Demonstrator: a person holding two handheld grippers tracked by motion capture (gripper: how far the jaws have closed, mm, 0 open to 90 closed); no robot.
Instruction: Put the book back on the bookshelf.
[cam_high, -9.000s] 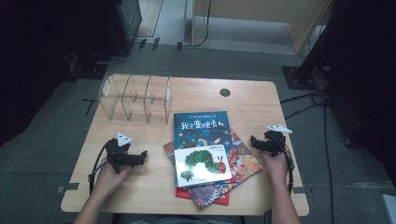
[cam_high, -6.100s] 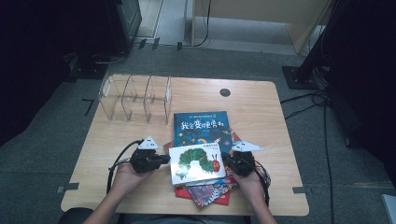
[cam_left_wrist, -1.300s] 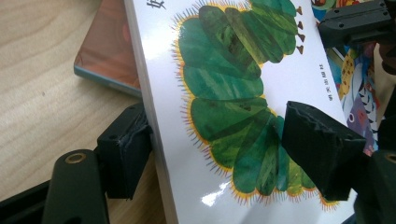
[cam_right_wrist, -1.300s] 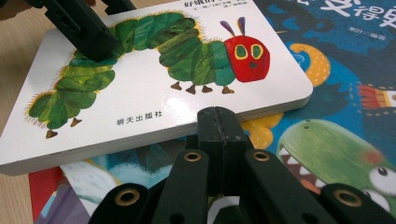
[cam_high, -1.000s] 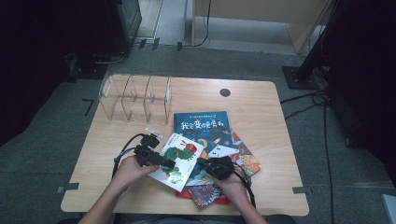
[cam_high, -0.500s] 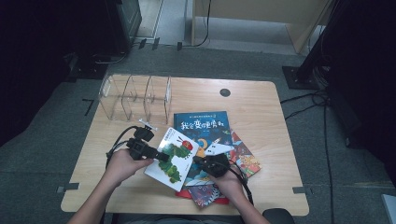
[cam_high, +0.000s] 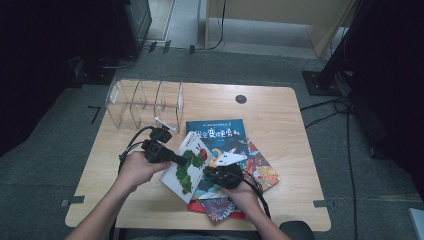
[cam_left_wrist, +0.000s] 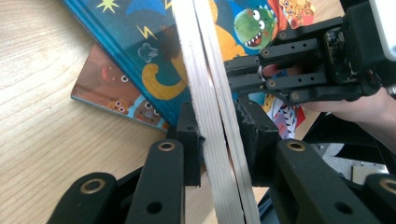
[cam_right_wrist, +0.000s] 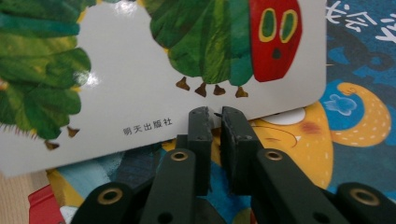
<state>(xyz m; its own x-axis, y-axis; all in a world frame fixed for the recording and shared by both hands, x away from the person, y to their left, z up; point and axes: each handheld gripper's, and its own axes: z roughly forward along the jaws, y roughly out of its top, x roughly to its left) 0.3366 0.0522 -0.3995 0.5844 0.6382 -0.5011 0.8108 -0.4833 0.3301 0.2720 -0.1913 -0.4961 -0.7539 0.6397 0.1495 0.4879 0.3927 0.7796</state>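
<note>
High view: the left gripper (cam_high: 176, 158) holds the caterpillar book (cam_high: 188, 165) by its left edge, tilted up off the pile of books (cam_high: 252, 165) in the middle of the table (cam_high: 280, 110). The right gripper (cam_high: 212, 173) sits low at the book's right side, over the pile. The left forearm comes in from the bottom left, hand (cam_high: 135, 167) level with the jaws pointing right; the right hand (cam_high: 245, 192) lies near the table's front edge, pointing left and away. An empty clear rack (cam_high: 145, 102) stands at the back left, well apart from the book.

Left gripper view: the jaws have just been closing, and now press on the book's (cam_left_wrist: 210, 116) thick page edge from both sides.

Right gripper view: the jaws have just been opening slightly and stand narrow, nothing between them, tips just under the book's (cam_right_wrist: 140, 93) lower edge.

The step looks like a handover: the left has taken the book. Next, probably, it must lift it clear, stand it upright and carry it to a rack slot, with the right backing away.
</note>
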